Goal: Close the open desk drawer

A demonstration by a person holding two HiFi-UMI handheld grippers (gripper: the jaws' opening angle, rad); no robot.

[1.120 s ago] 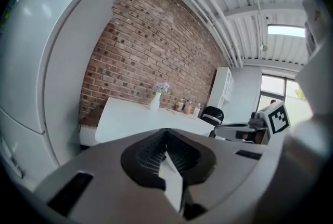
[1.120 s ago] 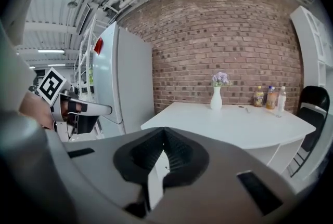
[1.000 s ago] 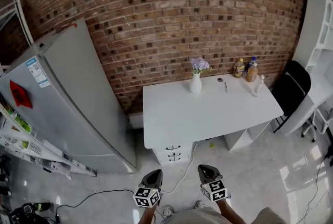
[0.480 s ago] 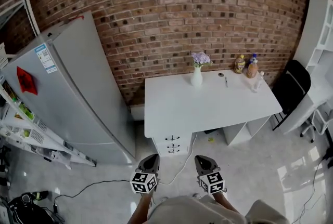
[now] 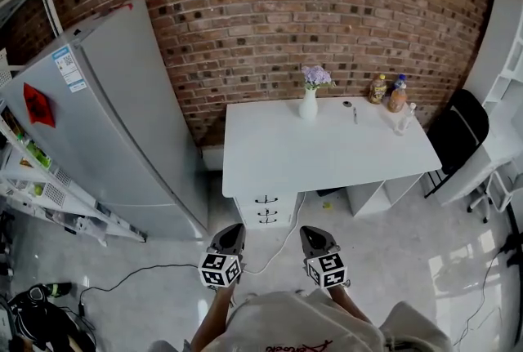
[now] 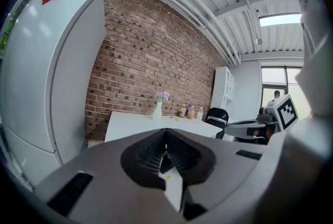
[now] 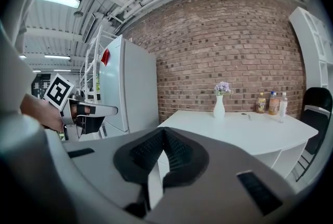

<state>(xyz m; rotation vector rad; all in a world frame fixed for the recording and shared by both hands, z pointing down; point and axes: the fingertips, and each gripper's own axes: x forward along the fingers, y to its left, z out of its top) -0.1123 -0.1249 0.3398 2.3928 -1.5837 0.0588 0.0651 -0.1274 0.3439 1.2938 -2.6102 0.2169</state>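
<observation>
The brick wall [image 5: 310,15] fills the view ahead of my jaws. The grey fridge [image 5: 114,122] stands ahead and left of my left gripper [image 5: 231,231]. The white desk [image 5: 327,154] lies ahead of both grippers, apart from my tips. A black chair [image 5: 458,134] sits far right of my right gripper [image 5: 313,234]. The 3 drawers [image 5: 266,210] under the desk's left end are nearest, ahead between my 2 grippers; I cannot tell if any is open. A vase [image 5: 308,105] stands beyond. Both pairs of jaws are pressed together, holding nothing.
</observation>
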